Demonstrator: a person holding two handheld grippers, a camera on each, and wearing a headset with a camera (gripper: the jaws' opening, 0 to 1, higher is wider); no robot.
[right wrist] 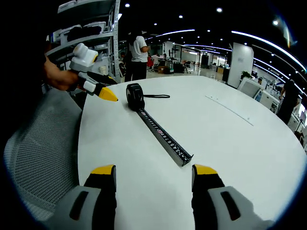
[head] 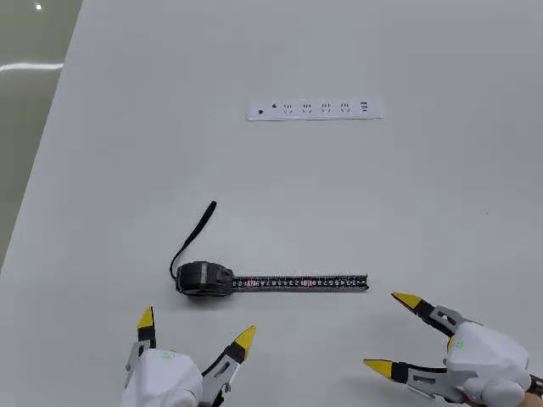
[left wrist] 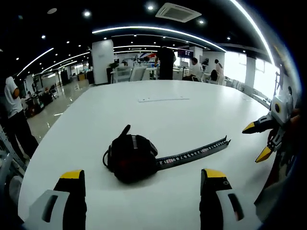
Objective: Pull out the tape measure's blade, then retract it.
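Black tape measure (head: 204, 279) lies on the white bench (head: 382, 203) toward its near edge, blade (head: 301, 283) out flat to the right. Left gripper (head: 196, 328) hovers just nearside of the case, jaws spread wide, empty; right gripper (head: 392, 332) hangs near the blade tip, equally wide, touching nothing.
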